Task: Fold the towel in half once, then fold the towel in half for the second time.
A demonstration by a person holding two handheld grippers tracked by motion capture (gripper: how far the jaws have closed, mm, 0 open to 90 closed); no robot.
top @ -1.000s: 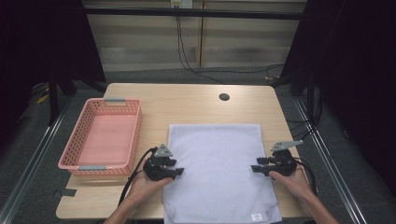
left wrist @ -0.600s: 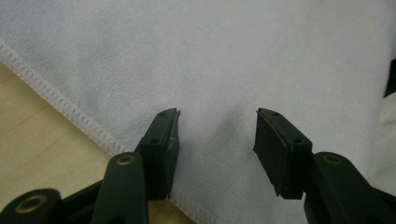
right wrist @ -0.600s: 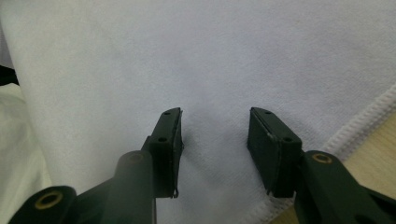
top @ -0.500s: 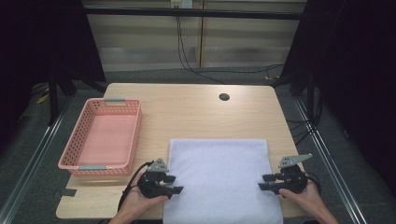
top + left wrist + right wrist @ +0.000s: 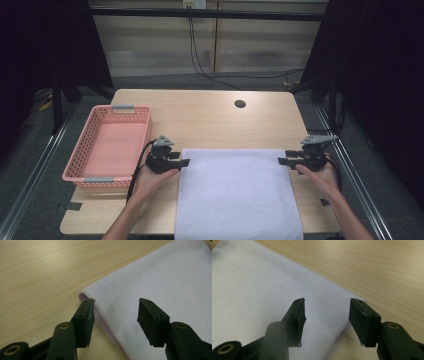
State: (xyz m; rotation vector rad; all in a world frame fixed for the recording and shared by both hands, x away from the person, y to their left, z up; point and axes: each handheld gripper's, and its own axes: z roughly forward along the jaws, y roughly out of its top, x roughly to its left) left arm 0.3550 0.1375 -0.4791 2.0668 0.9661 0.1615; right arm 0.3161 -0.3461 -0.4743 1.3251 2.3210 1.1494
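Both claws moved up to towel [image 5: 237,192] corners.

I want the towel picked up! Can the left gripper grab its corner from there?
Probably yes: the left gripper is open right at the white folded cloth's corner, with nothing between them.

White towel [image 5: 237,192] between two grippers

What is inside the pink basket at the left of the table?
The pink basket looks empty: the high view shows its bare pink floor through the open top. The strip just behind its near wall is hidden by that wall. The white cloth lies on the table beside it.
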